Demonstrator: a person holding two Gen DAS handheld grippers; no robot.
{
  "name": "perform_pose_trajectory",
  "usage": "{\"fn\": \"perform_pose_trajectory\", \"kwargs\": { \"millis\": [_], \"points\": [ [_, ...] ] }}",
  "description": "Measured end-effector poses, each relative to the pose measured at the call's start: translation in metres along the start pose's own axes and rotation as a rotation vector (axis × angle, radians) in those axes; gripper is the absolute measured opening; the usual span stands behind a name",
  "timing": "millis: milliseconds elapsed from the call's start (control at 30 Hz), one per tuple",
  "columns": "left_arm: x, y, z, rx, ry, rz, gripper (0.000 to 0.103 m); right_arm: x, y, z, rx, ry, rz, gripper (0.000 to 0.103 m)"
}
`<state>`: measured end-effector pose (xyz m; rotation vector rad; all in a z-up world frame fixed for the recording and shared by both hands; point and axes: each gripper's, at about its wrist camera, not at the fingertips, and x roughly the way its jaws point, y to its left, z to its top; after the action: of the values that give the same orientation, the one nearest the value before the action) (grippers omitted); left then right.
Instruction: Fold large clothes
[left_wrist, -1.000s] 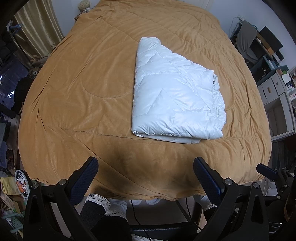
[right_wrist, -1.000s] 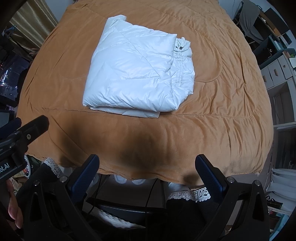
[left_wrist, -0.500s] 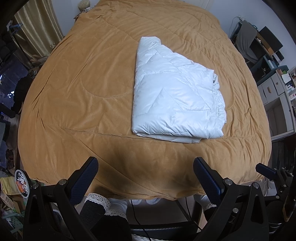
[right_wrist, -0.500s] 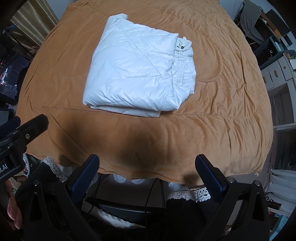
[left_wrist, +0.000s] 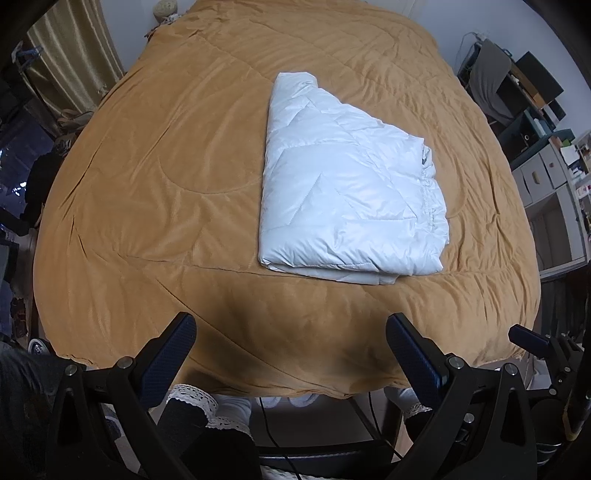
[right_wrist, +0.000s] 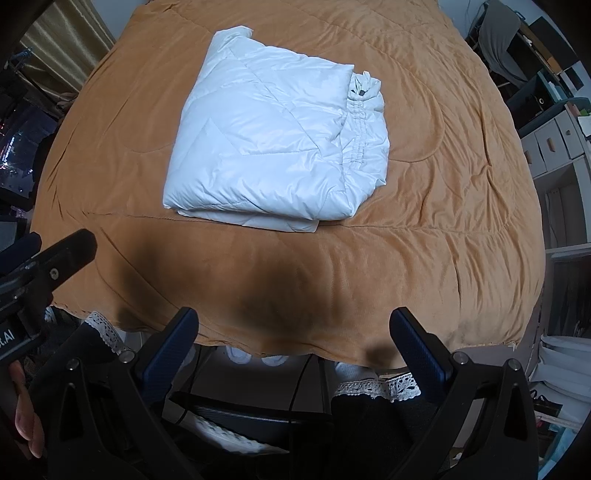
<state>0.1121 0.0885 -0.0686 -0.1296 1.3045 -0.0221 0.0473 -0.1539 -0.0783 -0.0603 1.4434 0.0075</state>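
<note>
Folded jacket (left_wrist: 351, 206) mid-quilt (left_wrist: 147, 184), well apart from every edge.

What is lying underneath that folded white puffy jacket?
The white jacket rests on an orange-brown quilted bedspread, which surrounds it on all sides. Whatever lies directly beneath the jacket, or within its folds, is covered.

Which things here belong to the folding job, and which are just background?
Job: white puffer jacket, folded on the orange bedspread; left tool and right tool, both open.
Background: gold curtain, shelving unit.
</note>
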Motion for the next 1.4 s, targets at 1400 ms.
{"fn": "perform_pose_trajectory", "kwargs": {
  "millis": [1400],
  "points": [
    [0.005, -0.014, 0.004, 0.049, 0.010, -0.015, 0.103, 0.003, -0.008, 0.000, 0.013, 0.011, -0.009, 0.103]
  ]
}}
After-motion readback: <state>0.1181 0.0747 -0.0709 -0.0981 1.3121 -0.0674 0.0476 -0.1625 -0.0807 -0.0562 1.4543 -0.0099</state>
